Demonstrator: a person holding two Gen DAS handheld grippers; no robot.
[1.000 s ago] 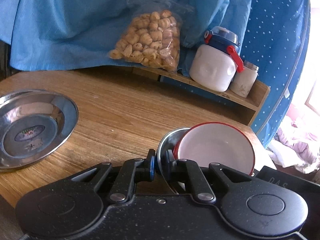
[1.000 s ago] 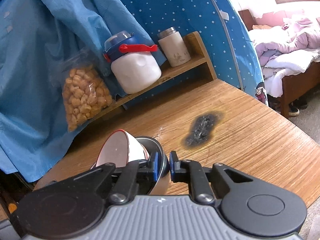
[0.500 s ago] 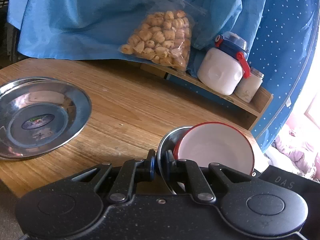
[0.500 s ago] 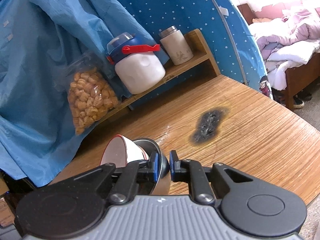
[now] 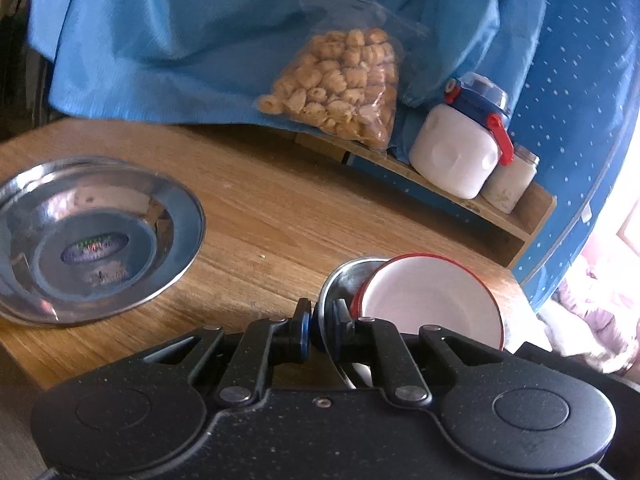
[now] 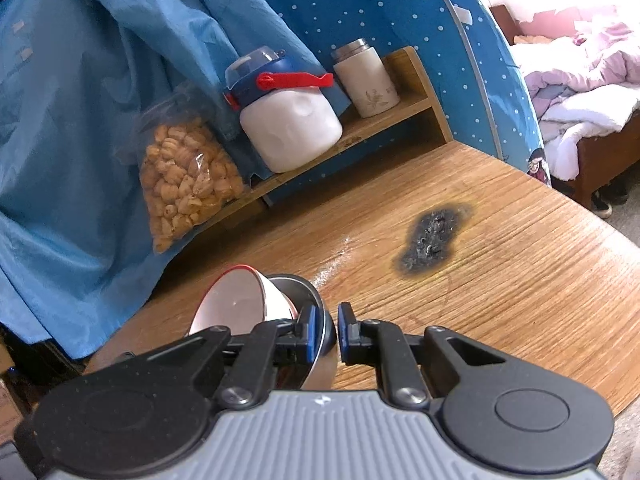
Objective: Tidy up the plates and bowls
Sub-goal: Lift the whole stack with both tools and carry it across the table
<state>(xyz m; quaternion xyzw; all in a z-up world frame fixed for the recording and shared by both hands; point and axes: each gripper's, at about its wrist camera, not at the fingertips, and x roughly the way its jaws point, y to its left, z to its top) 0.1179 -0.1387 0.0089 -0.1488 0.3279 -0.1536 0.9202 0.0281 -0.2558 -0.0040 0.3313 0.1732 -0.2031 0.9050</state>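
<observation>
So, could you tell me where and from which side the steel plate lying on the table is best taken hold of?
Take the steel plate by its broad flat rim, which flares out from the shallow well and gives two fingers something thin to pinch. Its right edge, the side nearest the left gripper, looks easiest to reach. That gripper is shut on the metal bowl for now.

tilted red-rimmed bowl (image 5: 428, 304) in steel bowl (image 5: 340, 280), steel plate (image 5: 92, 240)

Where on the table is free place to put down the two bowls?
Bare wood lies between the steel plate and the wooden shelf, and on the table right of the burn mark. The shelf is crowded with the white jug and snack bag.
</observation>
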